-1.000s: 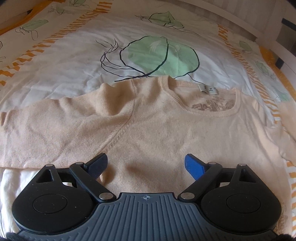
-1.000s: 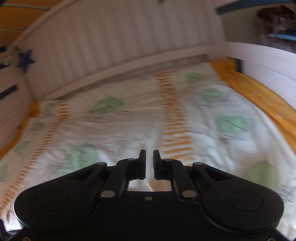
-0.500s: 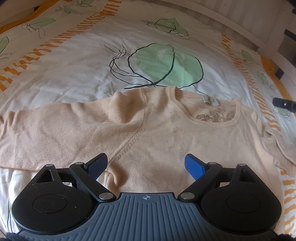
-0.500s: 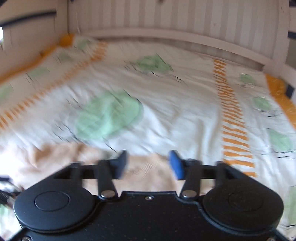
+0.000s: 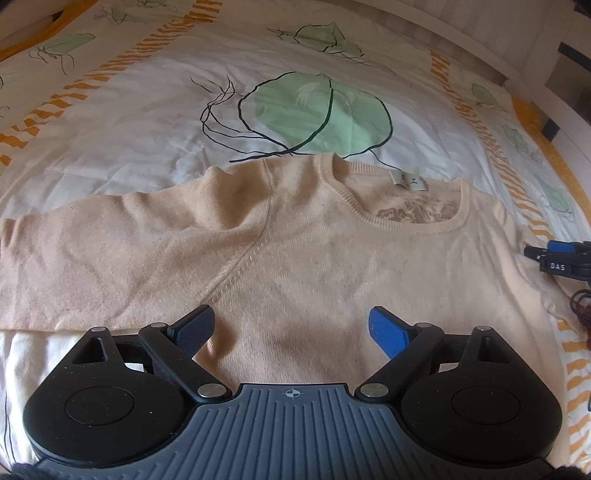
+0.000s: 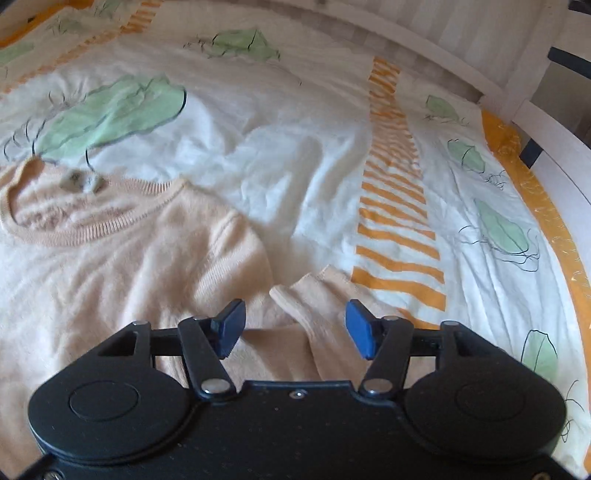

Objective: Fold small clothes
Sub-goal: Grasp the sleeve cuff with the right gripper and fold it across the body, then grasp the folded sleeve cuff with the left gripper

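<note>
**Two claws poised over an unfolded jumper**

A bed (image 5: 122, 122) dressed in a white cover printed with green leaves and orange stripes fills both views, with pale slatted panelling (image 6: 461, 33) closing it in at the far side and a rail running down the right. Sunlight falls across the bedding.

Spread front-up across the cover lies the peach knit jumper (image 5: 295, 251), neck pointing away from the cameras, its label (image 5: 408, 181) showing inside the collar. One sleeve (image 5: 85, 258) stretches flat and straight out to the left; the other sleeve (image 6: 317, 306) is doubled back beside the body, its cuff pointing up the bed. The garment appears laid out this way so that the sleeves can be brought in first; no fold looks made yet.

The left claw (image 5: 291, 328) hangs above the lower chest with its jaws spread wide, gripping nothing, seemingly placed to pin or steady the body. The right claw (image 6: 293, 325) hovers with jaws spread on either side of the doubled sleeve, not closed on it, a likely position for taking that sleeve and carrying it across the chest. In the left view it shows at the jumper's right edge, a dark cable (image 5: 580, 306) trailing just beside it.
</note>
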{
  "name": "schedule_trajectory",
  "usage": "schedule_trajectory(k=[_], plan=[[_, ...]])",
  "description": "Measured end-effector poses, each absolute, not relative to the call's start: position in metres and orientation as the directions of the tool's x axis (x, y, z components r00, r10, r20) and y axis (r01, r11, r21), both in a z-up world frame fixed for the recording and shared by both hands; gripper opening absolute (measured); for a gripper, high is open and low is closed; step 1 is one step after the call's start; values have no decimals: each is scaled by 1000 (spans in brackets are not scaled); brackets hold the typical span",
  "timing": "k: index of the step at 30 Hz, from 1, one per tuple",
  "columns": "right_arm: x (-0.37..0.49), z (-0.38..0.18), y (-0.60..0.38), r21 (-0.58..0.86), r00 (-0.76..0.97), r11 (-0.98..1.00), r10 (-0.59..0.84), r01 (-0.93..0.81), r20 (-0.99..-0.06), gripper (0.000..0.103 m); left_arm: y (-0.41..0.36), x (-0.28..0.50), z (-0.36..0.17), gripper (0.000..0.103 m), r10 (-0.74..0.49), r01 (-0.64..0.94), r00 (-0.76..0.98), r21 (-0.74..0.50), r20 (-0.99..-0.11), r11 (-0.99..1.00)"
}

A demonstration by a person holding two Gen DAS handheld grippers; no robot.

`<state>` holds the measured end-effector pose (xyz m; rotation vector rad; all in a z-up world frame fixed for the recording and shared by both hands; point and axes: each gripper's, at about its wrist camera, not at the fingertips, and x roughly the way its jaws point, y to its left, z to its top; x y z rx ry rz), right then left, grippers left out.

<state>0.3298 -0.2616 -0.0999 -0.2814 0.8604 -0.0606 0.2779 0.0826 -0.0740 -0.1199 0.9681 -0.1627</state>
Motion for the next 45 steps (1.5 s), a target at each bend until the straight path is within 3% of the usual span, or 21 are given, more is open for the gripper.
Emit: schedule_trajectory(k=[5,7,8,15,24,31,34,35,37,45], plan=[[337,-112,-271,-266,645,963,-177,-41,-744,42,83,279,-75,91,-187,84,552,-169,-812,982],[340,-110,-279,-234,642,972,-170,-15,-747,12,84,280,-76,91,-183,83,552,-165,-814,983],[340,-108,-284,-217,645,976,-165,-1,-746,8,84,280,-76,91,-183,82,551,-165,-814,983],[325,-47,-303,21,747,996,-50,85,-663,8,88,281,-73,91,-176,74,562,-163,-808,984],[311,39,-203,235,823,950,299,-207,-483,8,102,282,-65,91,-167,38,586,-179,-793,983],[319,-4,-105,371,728,864,492,-341,-478,9,125,281,-56,91,-146,-25,608,-202,-781,979],[320,-33,-77,355,682,853,520,-382,-514,21,133,283,-54,91,-133,-54,612,-210,-779,976],[318,-41,-71,344,671,853,521,-392,-528,21,134,284,-55,91,-132,-60,612,-212,-780,975],[314,-53,-65,311,659,859,511,-407,-552,36,136,285,-56,91,-131,-68,611,-217,-781,974],[261,-84,-134,241,698,933,361,-268,-619,47,130,290,-68,91,-289,15,608,-354,-739,935]])
